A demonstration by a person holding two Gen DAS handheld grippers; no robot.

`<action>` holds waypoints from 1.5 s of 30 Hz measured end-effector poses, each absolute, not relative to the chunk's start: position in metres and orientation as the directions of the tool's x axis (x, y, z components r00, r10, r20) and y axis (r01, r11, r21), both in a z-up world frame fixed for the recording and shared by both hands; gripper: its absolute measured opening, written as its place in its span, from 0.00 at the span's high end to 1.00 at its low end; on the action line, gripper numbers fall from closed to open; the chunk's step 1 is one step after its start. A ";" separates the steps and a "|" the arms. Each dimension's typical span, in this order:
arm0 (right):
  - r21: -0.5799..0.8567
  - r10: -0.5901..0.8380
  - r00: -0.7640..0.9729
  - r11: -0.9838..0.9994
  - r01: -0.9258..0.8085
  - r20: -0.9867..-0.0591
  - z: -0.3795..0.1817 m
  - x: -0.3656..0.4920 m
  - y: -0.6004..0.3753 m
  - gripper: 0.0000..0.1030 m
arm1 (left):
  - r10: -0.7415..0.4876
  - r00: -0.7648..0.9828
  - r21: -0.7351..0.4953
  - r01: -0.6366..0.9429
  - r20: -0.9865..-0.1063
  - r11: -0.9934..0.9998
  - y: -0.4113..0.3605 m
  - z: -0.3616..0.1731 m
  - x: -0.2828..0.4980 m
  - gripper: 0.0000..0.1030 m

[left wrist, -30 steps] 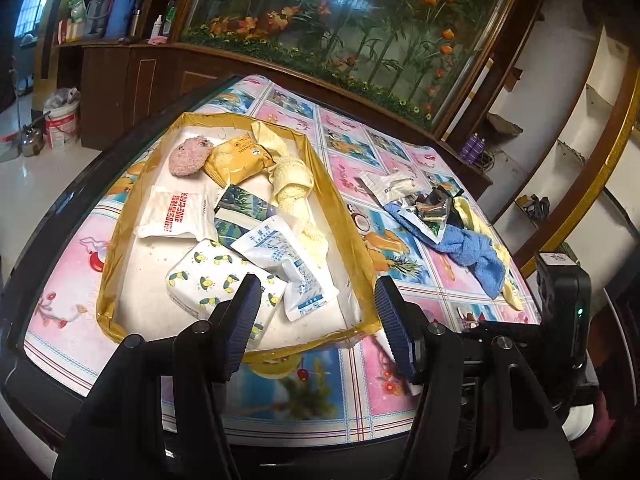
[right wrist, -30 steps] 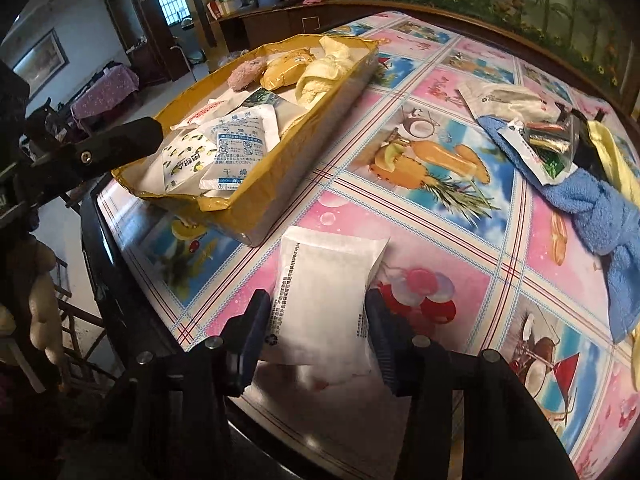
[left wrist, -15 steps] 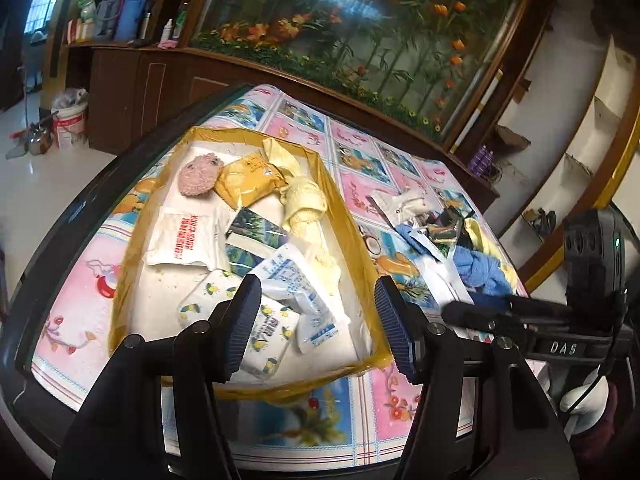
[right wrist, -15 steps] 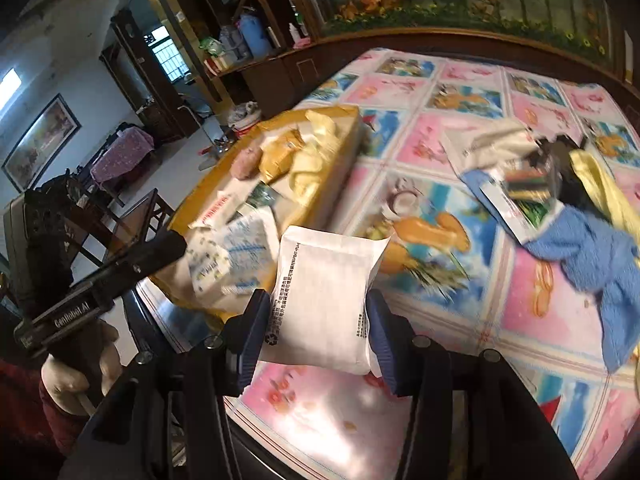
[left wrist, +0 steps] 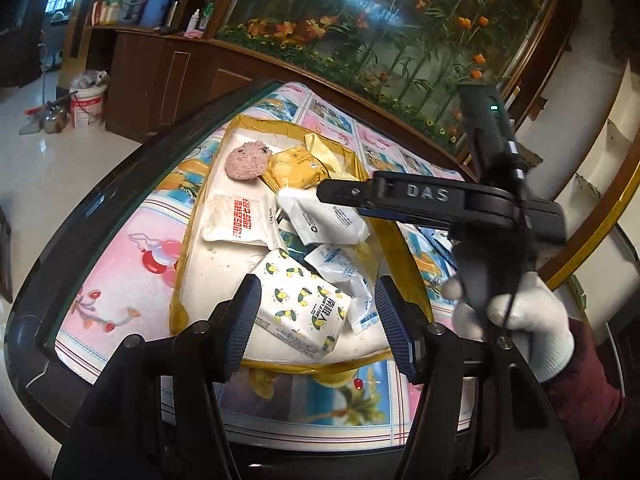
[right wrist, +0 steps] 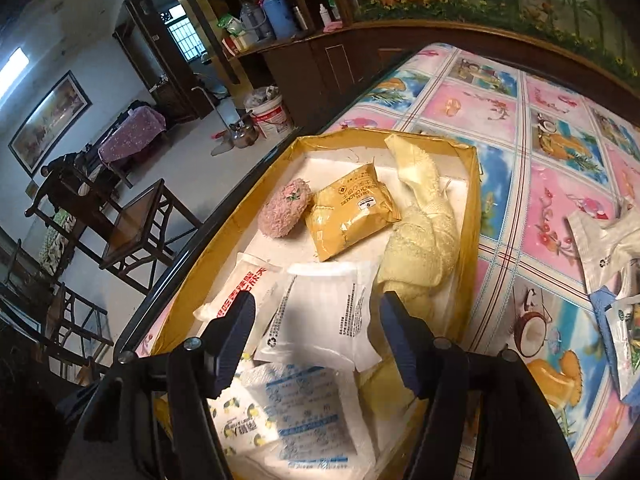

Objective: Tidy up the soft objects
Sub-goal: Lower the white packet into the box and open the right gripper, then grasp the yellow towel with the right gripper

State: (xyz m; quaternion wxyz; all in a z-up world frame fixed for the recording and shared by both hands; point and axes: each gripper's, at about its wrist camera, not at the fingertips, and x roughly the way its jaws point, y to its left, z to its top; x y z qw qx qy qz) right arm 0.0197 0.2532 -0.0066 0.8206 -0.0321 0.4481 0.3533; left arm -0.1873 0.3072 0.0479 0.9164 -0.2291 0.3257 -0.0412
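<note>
A yellow tray point(left wrist: 182, 280) on the table holds several soft packets. My right gripper point(right wrist: 316, 332) hangs over the tray's middle and its jaws are opening. The plain white packet point(right wrist: 320, 312) lies between them on the other packets, with gaps to both pads. In the left wrist view this packet point(left wrist: 324, 216) sits just under the right gripper point(left wrist: 332, 196). My left gripper point(left wrist: 316, 320) is open and holds nothing. It hovers at the tray's near rim above a lemon-print packet point(left wrist: 304, 304). A pink puff point(right wrist: 285, 212), a yellow packet point(right wrist: 350, 216) and a pale yellow cloth point(right wrist: 424, 240) fill the far end.
A gloved hand point(left wrist: 516, 320) holds the right gripper at the tray's right side. On the cartoon tablecloth point(right wrist: 560, 184) to the right lie a white bag point(right wrist: 600, 252), a blue towel point(right wrist: 602, 312) and more packets. Wooden chairs point(right wrist: 132, 232) and a bucket point(right wrist: 270, 116) stand on the floor left.
The right gripper carried the white packet from the tablecloth over the tray and its jaws widened; the packet now rests in the tray. The left gripper shifted slightly.
</note>
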 end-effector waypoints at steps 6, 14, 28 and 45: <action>0.338 0.615 0.385 0.741 -0.580 -0.688 0.009 0.009 0.205 0.37 | -0.265 0.790 -0.454 -0.019 -0.553 0.891 0.301 0.055 -0.186 0.42; 0.257 0.389 0.693 0.921 -0.293 -0.606 0.048 0.014 0.018 0.37 | -0.363 0.761 -0.411 0.139 -0.537 0.901 0.256 0.069 -0.180 0.42; 0.634 0.761 0.312 0.647 -0.423 -0.568 -0.007 -0.002 -0.042 0.36 | -0.399 0.702 -0.350 0.223 -0.590 0.910 0.184 0.083 -0.172 0.42; 0.262 0.464 0.566 0.877 -0.403 -0.682 0.001 -0.030 -0.062 0.36 | -0.375 0.630 -0.313 0.213 -0.680 0.926 0.115 0.067 -0.111 0.42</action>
